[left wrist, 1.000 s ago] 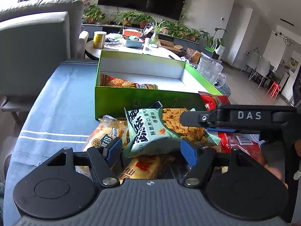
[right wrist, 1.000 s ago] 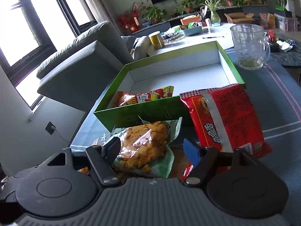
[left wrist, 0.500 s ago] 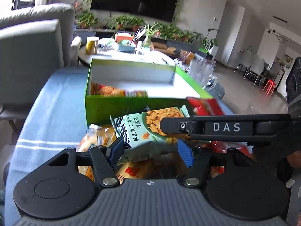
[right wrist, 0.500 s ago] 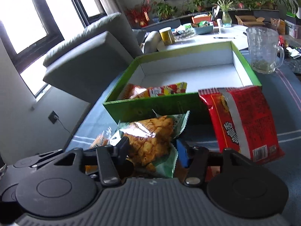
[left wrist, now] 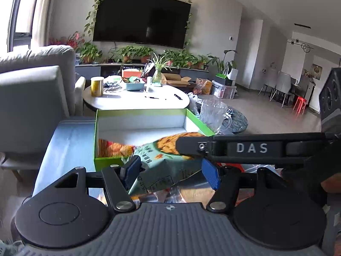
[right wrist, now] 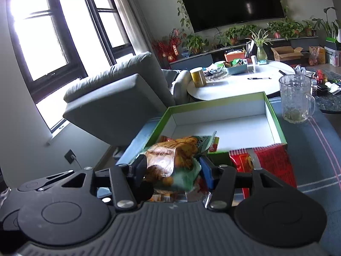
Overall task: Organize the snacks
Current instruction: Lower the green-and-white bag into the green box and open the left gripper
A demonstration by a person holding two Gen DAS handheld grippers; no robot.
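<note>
Green snack bag (left wrist: pixel 168 162) — clamped between both my claws, left gripper (left wrist: pixel 170 171) and right gripper (right wrist: pixel 173 169) each closed on it — hangs at the near wall of the green box (right wrist: pixel 275 115). Step: carrying. Next — forward over the wall, then release inside.

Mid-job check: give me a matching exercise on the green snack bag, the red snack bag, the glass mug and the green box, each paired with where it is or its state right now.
Things:
1. green snack bag
2. red snack bag
3. glass mug
4. green box

Places or states:
A. standing on the blue cloth beside the box's far right corner
B. open-topped, one packet inside near its front wall
C. held between the fingers of both hand-held grippers
D. leaning against the box's front right corner

Pairs: 1-C, 2-D, 3-A, 4-B
</note>
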